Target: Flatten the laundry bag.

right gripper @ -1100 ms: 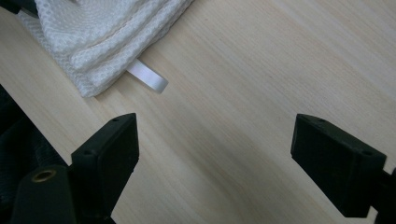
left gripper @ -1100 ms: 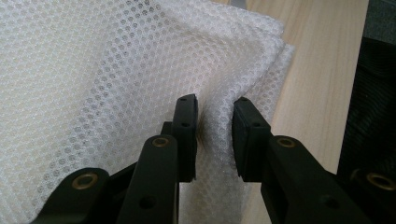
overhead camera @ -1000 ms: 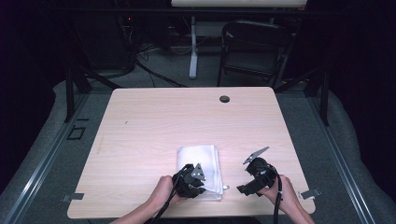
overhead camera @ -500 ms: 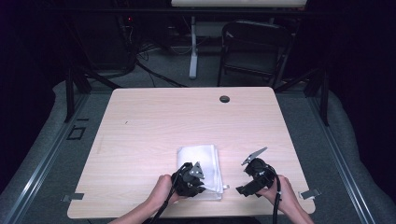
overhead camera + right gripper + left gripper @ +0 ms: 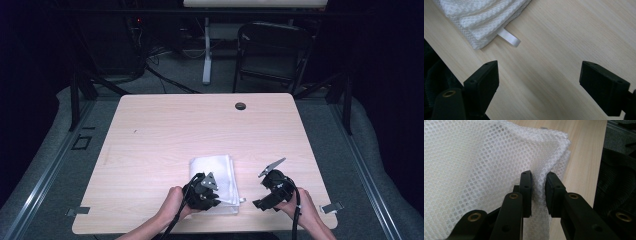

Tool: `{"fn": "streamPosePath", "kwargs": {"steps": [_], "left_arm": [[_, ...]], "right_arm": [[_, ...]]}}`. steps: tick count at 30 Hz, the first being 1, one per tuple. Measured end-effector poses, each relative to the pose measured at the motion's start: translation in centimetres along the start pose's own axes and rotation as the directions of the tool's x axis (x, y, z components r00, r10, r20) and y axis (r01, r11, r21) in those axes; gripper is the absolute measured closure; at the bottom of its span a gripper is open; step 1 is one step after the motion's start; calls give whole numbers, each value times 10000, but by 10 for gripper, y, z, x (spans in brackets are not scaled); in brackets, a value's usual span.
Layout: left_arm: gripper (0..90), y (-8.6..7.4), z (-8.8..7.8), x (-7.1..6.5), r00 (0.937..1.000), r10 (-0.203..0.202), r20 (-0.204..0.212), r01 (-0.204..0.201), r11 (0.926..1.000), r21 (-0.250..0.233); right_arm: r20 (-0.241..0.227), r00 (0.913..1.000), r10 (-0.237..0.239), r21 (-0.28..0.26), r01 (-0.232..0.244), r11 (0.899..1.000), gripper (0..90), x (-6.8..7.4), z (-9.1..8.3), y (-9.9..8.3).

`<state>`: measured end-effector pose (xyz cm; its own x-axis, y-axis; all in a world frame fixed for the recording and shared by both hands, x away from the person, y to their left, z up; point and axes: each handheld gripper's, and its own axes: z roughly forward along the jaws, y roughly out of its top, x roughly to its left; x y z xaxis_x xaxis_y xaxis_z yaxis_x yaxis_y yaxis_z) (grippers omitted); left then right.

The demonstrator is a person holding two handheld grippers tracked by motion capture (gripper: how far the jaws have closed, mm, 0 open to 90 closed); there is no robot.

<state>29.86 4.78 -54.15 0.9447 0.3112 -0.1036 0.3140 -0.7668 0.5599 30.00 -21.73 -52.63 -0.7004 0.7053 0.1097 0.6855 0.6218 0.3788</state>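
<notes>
- Left claw (image 5: 212,192), high view: sits on the near edge of the folded white mesh cloth (image 5: 216,172); jaws mostly hidden under its body. Cloth lies on the wooden table (image 5: 165,135), near the front edge, roughly centre.
- Right claw (image 5: 261,192), same view: just right of the cloth, not touching it, over bare wood. Person's hands and forearms come in from the bottom edge. Small dark grommet (image 5: 240,106) far side of the table; folding chair (image 5: 272,50) behind it.
- Left gripper view: left claw (image 5: 538,183) jaws nearly closed, pinching a fold of the mesh cloth (image 5: 479,165) between the pads. Fabric bunches up in the gap. Bare table (image 5: 586,150) to the right of the cloth.
- Right gripper view: right claw (image 5: 539,85) jaws spread wide, nothing between them, plain table (image 5: 564,42) below. Cloth corner (image 5: 479,17) at upper left, stacked layers visible, with a white ribbon tag (image 5: 509,38) sticking out of it onto the wood.
</notes>
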Motion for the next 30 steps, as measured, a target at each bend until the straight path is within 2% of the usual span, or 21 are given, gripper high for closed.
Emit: {"fn": "streamPosePath", "kwargs": {"steps": [7,16,20,22,24,27,30], "left_arm": [[769,0,1,0,10000,16,99,-18,9999,123],[731,0,2,0,9997,81,218,-87,9996,278],[774,0,1,-1,9998,144,132,-147,9996,255],[808,0,2,-1,9999,127,106,-130,9996,251],[820,0,2,0,10000,50,85,-52,9998,189],[841,0,1,0,10000,24,45,-25,9999,166],[850,-1,-1,-1,10000,78,-24,-78,10000,35]], "right_arm": [[-15,9999,-151,176,151,9997,164,0,1,1],[14,10000,-66,92,66,9999,169,0,2,1],[82,9998,-165,78,164,9998,176,1,0,1],[-110,9999,-112,-134,111,9998,185,3,1,1],[-13,9996,-297,153,298,9994,203,2,0,2],[-83,9996,-252,23,252,9997,222,4,2,3],[-54,9994,-342,-61,341,9994,301,7,1,4]]}}
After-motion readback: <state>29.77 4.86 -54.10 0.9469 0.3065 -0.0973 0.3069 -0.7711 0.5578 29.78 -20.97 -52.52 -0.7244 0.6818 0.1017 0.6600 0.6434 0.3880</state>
